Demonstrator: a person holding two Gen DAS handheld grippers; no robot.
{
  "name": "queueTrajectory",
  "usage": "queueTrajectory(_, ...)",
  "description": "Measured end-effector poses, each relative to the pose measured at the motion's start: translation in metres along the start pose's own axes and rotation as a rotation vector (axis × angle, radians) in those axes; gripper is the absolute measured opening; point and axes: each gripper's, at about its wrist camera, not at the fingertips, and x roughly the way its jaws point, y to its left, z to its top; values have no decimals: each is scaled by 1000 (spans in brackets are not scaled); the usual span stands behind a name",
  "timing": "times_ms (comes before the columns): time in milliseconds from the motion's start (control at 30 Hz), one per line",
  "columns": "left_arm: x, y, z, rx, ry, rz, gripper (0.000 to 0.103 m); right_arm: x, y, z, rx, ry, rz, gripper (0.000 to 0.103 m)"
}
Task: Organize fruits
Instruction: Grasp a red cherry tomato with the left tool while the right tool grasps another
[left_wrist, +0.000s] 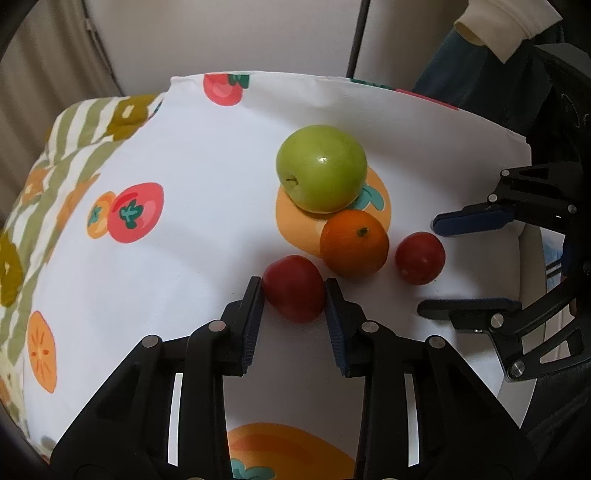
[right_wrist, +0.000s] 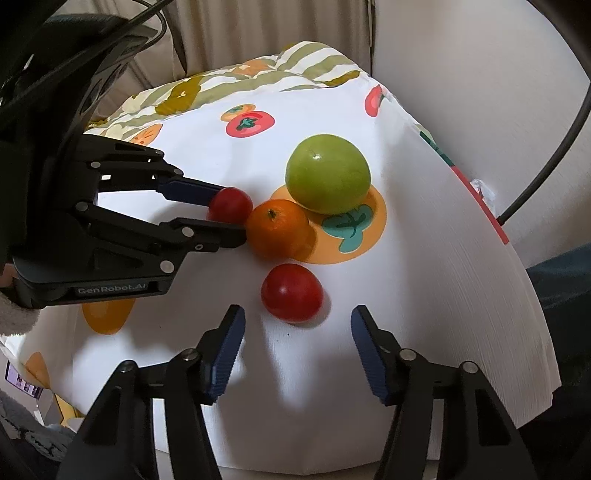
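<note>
Left hand-held gripper is clamped on a red plum, both pads pressed to its sides on the cloth-covered worktop. The right wrist view alone shows the right hand-held gripper with jaws apart, its own red fruit just ahead, untouched. An orange crowds against the gripped plum, with the green apple behind touching the orange.

In the right wrist view, the left gripper hides half the small dark-red round fruit it clamps.
</note>
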Motion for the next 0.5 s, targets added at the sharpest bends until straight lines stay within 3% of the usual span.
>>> queueTrajectory(500, -9, 10, -14, -86, 20, 62, 37, 8, 8, 10, -95, -1, 0, 32)
